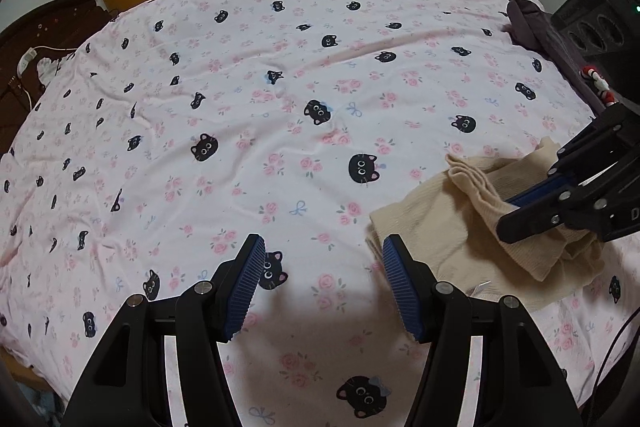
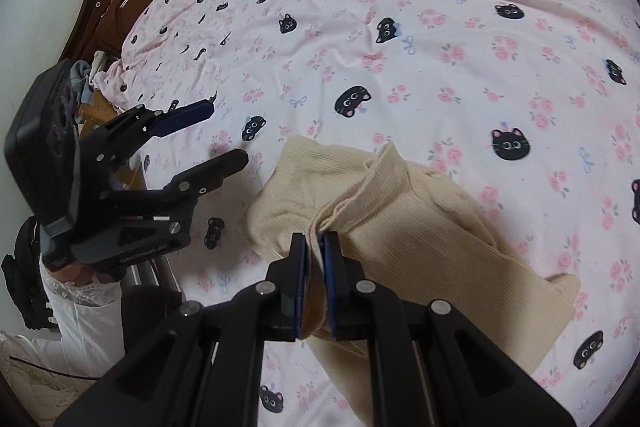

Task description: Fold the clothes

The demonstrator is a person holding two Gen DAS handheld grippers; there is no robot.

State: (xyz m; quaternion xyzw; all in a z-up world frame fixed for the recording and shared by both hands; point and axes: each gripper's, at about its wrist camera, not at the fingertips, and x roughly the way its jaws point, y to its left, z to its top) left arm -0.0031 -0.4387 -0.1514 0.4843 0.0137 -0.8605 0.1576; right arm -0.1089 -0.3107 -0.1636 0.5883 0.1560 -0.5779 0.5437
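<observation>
You have the whole cat-print bedsheet [image 1: 280,99] to spread on; the cream ribbed knit garment [image 2: 404,203] lies bunched near its front edge, soft, light and limp, so it will likely sag and slide; take it at a hem or corner. Your right gripper [image 2: 315,283] is pinched tight on a fold of it; your left gripper [image 1: 324,287] hangs half-open and empty just beside it.
</observation>
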